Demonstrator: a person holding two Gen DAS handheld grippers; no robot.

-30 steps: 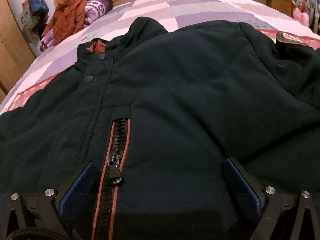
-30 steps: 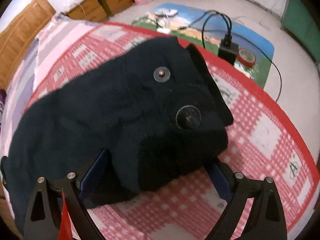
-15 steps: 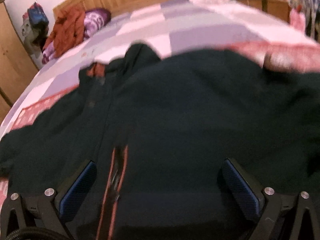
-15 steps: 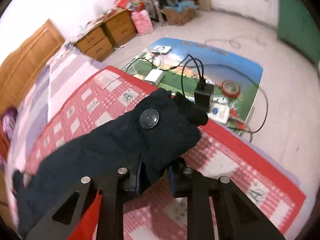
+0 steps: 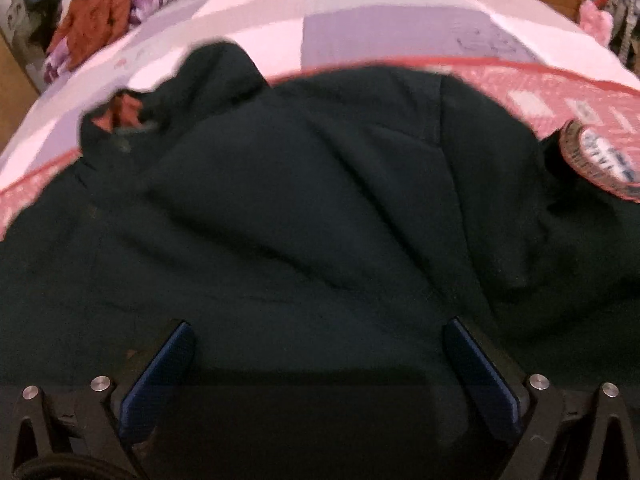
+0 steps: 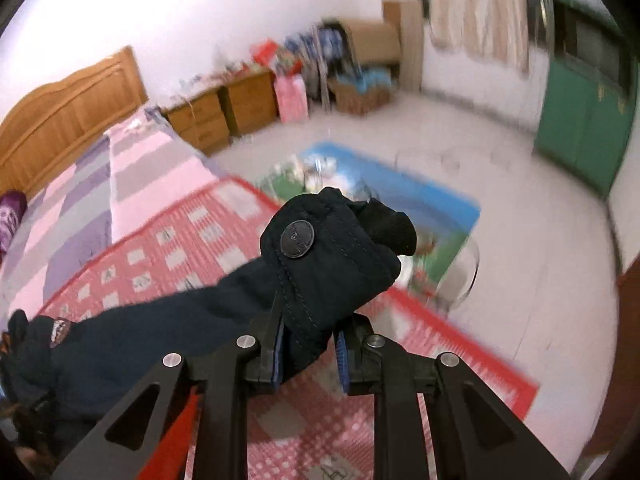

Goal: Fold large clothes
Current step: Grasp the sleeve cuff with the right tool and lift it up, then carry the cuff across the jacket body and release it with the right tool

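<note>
Right claw (image 6: 308, 354) clamped on the cuff (image 6: 332, 256) of the dark jacket's sleeve (image 6: 168, 320), blue pads pinching the fabric from both sides. Cuff bunches up just ahead of the fingertips, round snap button (image 6: 296, 239) facing the camera, a darker inner knit bit poking out to the far right of it. Cuff is lifted off the bed; sleeve trails back and to the left of the claw toward the rest of the jacket, where a small shoulder patch (image 6: 59, 332) shows at the far left edge. Under and ahead of the claw: red-and-white checked blanket (image 6: 168, 248), then pink and purple bedspread (image 6: 80, 196) further left. Wooden headboard (image 6: 68, 108) far left, nightstands (image 6: 224, 108) beyond it, blue floor mat (image 6: 436, 208) ahead past the bed edge, green door (image 6: 584, 120) far right. Background motion-blurred.

Left claw (image 5: 316, 364) spread wide, both blue pads (image 5: 160, 364) well apart, nothing pinched between them. Dark jacket (image 5: 300, 200) body lies flat on the bed right in front of and between the fingers, filling most of the view. Collar (image 5: 132, 120) with orange lining up ahead-left; oval patch (image 5: 596, 160) ahead-right at the frame edge. Orange garment (image 5: 100, 8) heaped far ahead-left by the bedhead. Cannot tell if the pads touch the fabric.
</note>
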